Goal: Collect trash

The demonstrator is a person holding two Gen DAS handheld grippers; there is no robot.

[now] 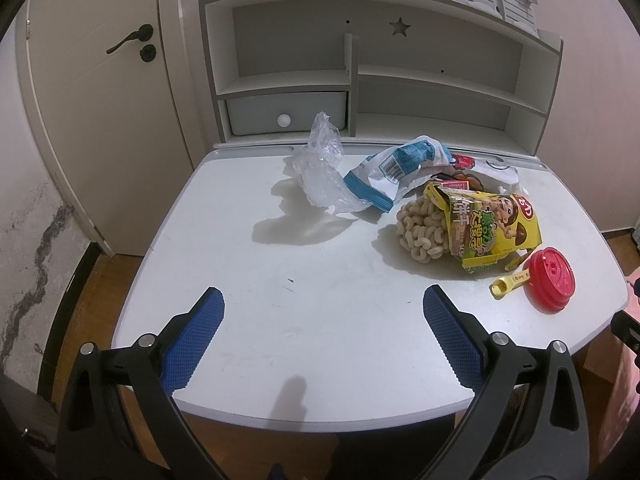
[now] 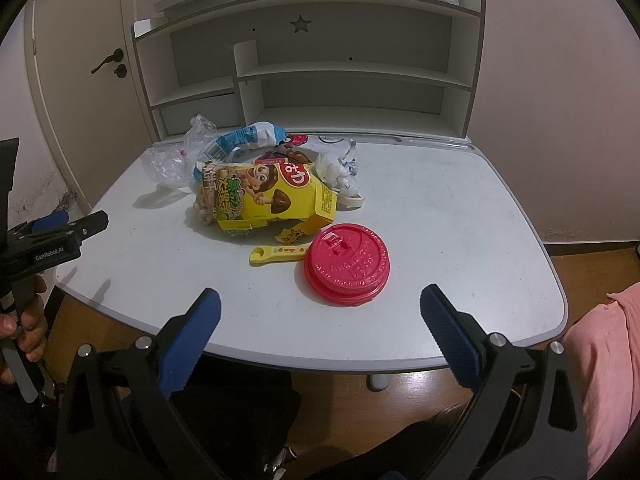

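Pale worktop [image 2: 460, 216] with shelf unit [image 2: 320, 64] behind; trash heaped at far centre: clear plastic bag [image 1: 320, 168], blue-white wrapper [image 1: 396, 164], torn yellow snack box [image 2: 264, 196] with puffs spilling, yellow spoon [image 2: 276, 254], red lid [image 2: 346, 270] nearest. Left gripper [image 1: 323, 306] and right gripper [image 2: 320, 308]: fingers spread, empty, short of the heap. Risks, judged: box tipped, puffs scatter; flat lid slips the pinch; no bin in view.

A white desk [image 2: 460, 208] carries a yellow snack box [image 2: 264, 196], red lid [image 2: 346, 264], yellow spoon [image 2: 276, 254] and crumpled wrappers [image 1: 320, 168].
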